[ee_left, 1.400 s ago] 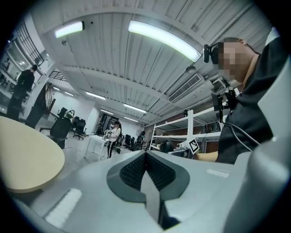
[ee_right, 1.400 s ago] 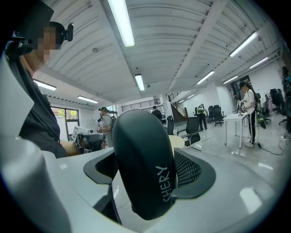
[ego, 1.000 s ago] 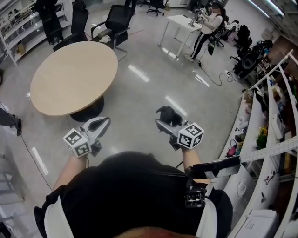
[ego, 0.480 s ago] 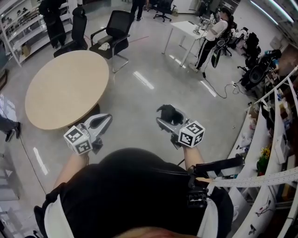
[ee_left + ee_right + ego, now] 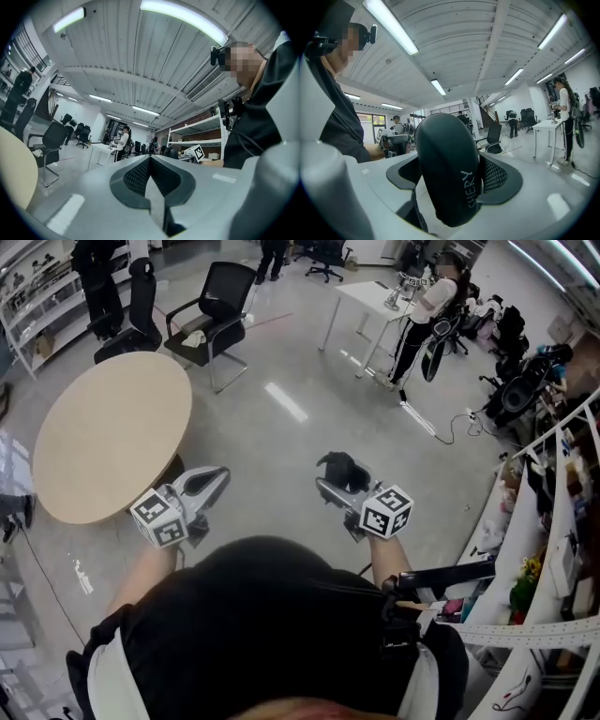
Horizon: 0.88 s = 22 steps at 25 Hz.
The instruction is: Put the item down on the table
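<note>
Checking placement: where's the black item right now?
The black item is held in the right gripper, right of centre in the head view, above the floor; the round table lies off to its left.

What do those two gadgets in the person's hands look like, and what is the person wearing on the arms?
The left gripper and right gripper are pale grey plastic tongs, their jaws lined with dark grey meshed pads. Each carries a white cube with black square markers at its back end. The person wears a black top with white patches at the sides; no sleeves cover the forearms.
</note>
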### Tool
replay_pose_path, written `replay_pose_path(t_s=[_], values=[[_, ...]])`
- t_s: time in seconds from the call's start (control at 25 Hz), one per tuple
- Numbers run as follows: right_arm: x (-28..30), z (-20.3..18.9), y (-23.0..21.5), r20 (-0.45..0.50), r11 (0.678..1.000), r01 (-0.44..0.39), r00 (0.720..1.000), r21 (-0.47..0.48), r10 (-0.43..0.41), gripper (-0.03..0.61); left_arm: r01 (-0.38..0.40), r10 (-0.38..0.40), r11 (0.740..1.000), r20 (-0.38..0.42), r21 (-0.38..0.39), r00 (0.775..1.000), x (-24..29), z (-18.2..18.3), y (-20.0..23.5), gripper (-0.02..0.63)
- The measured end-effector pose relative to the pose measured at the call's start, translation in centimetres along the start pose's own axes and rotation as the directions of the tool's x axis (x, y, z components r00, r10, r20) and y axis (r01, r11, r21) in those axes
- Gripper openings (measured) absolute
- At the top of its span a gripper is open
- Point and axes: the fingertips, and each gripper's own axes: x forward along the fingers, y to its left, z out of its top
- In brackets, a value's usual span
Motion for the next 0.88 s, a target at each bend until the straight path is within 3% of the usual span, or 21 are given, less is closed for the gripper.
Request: replay_pose_path(t_s=[0.28, 0.68, 0.88], values=[[4.2, 1.2, -5.6, -0.013, 0.998, 0.055, 0.998, 0.014, -0.055, 0.38, 0.05, -0.05, 0.998, 0.001, -0.031, 0.999, 4.6, 0.9, 6.9, -0.005], [17.2, 8.7, -13.1, 0.044, 0.984, 0.172, 0.984, -0.05, -0.17, 0.38, 0.158, -0.158, 0.987, 0.01, 0.012, 0.987, 10.0, 7.0, 24.6, -0.005], [22.8, 10.3, -15.8, 0.046, 0.985, 0.163, 0.986, -0.06, -0.161, 0.38, 0.173, -0.173, 0.985, 0.016, 0.021, 0.985, 12.0, 8.3, 30.7, -0.005]])
